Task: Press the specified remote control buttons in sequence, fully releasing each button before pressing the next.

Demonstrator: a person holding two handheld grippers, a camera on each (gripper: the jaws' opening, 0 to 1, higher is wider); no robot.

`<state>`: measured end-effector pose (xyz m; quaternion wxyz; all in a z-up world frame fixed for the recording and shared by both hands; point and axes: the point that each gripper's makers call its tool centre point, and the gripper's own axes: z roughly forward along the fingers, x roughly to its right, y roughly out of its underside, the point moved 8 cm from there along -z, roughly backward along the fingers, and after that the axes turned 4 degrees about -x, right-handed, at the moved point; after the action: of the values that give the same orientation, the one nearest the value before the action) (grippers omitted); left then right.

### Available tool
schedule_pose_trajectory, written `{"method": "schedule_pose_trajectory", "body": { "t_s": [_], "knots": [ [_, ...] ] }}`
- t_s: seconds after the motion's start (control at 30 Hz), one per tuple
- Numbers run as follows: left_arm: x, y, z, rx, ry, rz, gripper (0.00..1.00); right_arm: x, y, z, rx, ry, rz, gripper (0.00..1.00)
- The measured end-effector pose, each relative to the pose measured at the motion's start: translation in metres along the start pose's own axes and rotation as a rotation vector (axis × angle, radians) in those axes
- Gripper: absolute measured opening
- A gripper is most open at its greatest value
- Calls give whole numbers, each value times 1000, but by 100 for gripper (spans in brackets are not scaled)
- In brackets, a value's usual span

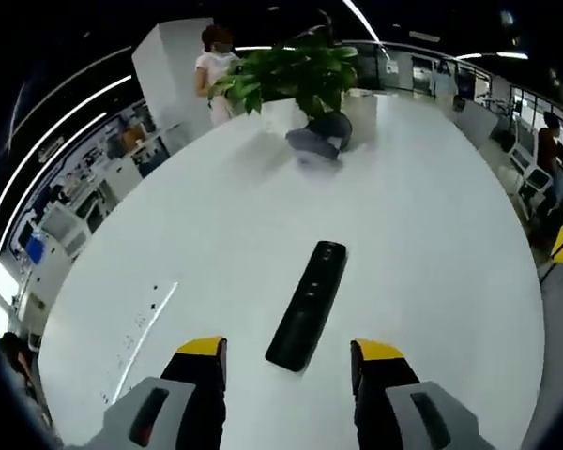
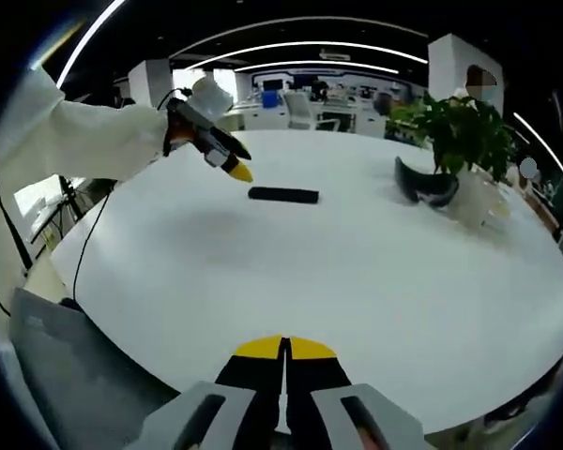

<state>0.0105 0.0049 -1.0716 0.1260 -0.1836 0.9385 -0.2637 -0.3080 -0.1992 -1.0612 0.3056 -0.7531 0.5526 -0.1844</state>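
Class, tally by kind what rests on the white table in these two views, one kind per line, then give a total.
Black remote control: 1
Potted plant: 1
Dark headset-like object beside the plant: 1
Total: 3

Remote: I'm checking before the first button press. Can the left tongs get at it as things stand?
Probably yes. The remote lies bare on the table, just ahead of the open left tongs, nothing between them.

A black remote (image 1: 307, 306) lies on the white table (image 1: 432, 234), between and just beyond the left gripper's (image 1: 291, 361) spread yellow-tipped jaws. A potted plant (image 1: 296, 75) stands near the far edge.
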Motion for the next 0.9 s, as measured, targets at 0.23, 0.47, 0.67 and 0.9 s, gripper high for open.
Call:
{"method": "schedule_pose_trajectory", "body": {
  "t_s": [0.23, 0.47, 0.67, 0.9],
  "knots": [
    [-3, 4, 25, -107, 163, 36, 47, -1, 0, 2, -18, 1, -5, 0],
    [-11, 3, 43, -197, 226, 61, 46, -1, 0, 2, -30, 6, -7, 0],
    [-16, 6, 50, -266, 254, 120, 33, -1, 0, 2, -33, 10, -8, 0],
    [-23, 7, 51, -284, 230, 243, 26, -3, 0, 3, -41, 8, -13, 0]
  ]
}}
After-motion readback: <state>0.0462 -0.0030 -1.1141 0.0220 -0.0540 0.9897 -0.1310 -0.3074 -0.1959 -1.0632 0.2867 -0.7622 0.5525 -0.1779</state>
